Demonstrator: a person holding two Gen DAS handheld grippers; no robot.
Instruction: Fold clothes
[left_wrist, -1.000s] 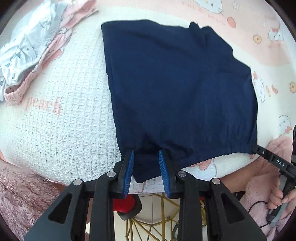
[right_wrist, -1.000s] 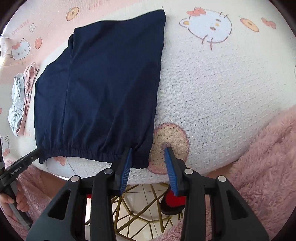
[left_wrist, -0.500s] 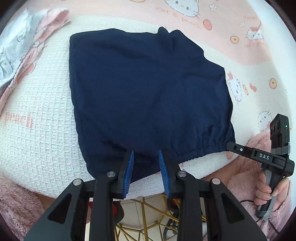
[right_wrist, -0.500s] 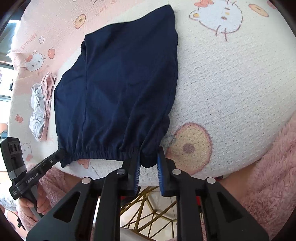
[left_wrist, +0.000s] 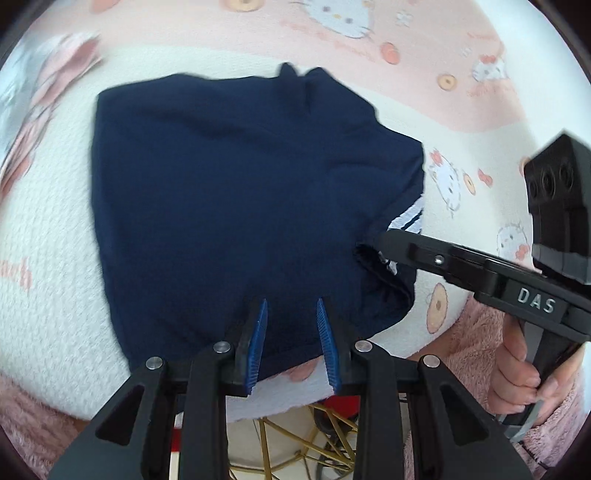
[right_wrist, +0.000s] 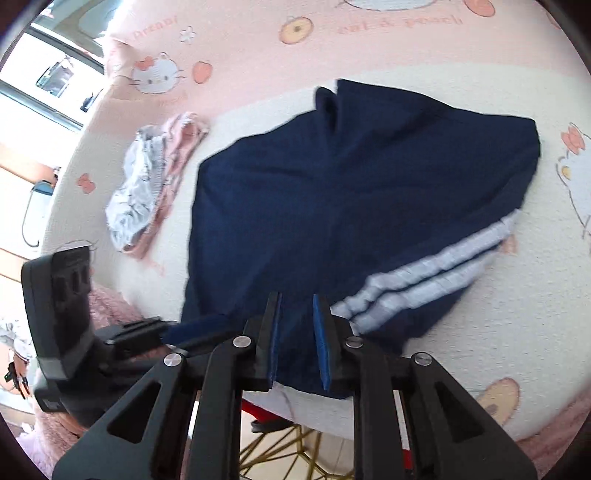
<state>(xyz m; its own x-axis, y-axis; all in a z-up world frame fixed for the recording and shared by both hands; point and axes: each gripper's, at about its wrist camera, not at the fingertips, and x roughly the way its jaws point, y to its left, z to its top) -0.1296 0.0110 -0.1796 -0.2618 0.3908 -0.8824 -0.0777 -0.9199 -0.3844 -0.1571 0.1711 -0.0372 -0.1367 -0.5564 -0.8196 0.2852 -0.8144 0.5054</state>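
Navy shorts (left_wrist: 229, 206) with white side stripes (right_wrist: 417, 284) lie on the white-and-pink blanket (left_wrist: 55, 258). My left gripper (left_wrist: 291, 317) is open, its blue pads either side of the waistband near the table's front edge. My right gripper (right_wrist: 297, 314) is shut on the right end of the waistband and has lifted it over toward the left, so the striped side is turned up. In the left wrist view the right gripper (left_wrist: 373, 243) shows at the right with the cloth pinched at its tip. In the right wrist view the left gripper (right_wrist: 177, 328) shows at lower left.
A pile of pale grey and pink clothes (right_wrist: 147, 192) lies beyond the shorts at the blanket's far left, also blurred in the left wrist view (left_wrist: 44, 85). The table's front edge (left_wrist: 280, 398) is just under both grippers, with a gold wire frame (left_wrist: 306, 450) below.
My right gripper has shut on the waistband's right end and carried it up and leftward, folding the shorts over and showing the white stripes. My left gripper has stayed open at the waistband.
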